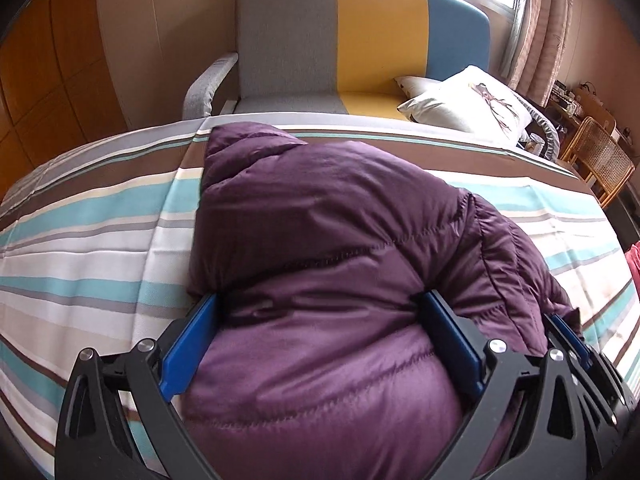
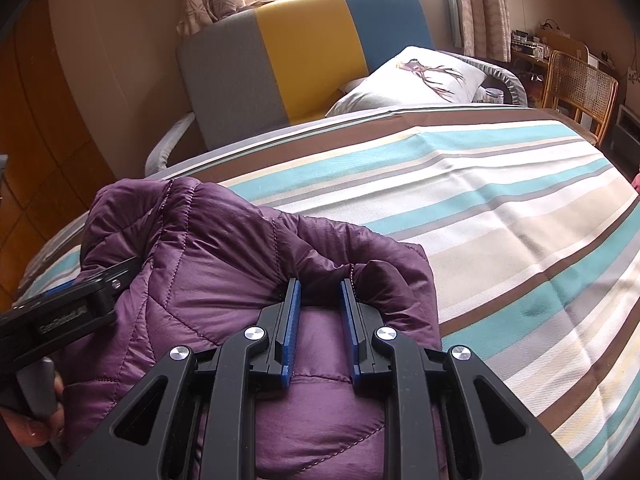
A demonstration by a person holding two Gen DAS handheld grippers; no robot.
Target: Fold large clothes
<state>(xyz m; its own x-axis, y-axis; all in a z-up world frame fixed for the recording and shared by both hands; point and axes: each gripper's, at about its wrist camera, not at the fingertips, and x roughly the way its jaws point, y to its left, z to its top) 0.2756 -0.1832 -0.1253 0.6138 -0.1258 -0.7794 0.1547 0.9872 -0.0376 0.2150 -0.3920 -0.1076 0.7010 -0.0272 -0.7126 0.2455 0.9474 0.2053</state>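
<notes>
A purple quilted puffer jacket (image 1: 320, 232) lies bunched on the striped bed cover (image 1: 92, 240). In the left wrist view my left gripper (image 1: 320, 308) stands wide open, its blue pads on either side of a thick fold of the jacket. In the right wrist view my right gripper (image 2: 320, 292) is closed most of the way on a bulge of the jacket (image 2: 224, 264) between its blue pads. The left gripper's black body (image 2: 68, 312) shows at the left edge of the right wrist view, beside the jacket.
A grey, yellow and blue sofa (image 1: 360, 40) stands beyond the bed under a window, with a white deer-print cushion (image 1: 468, 100) on it. A rattan chair (image 2: 576, 84) and a cluttered desk are at the right. Wooden wardrobe doors (image 1: 48, 60) are at the left.
</notes>
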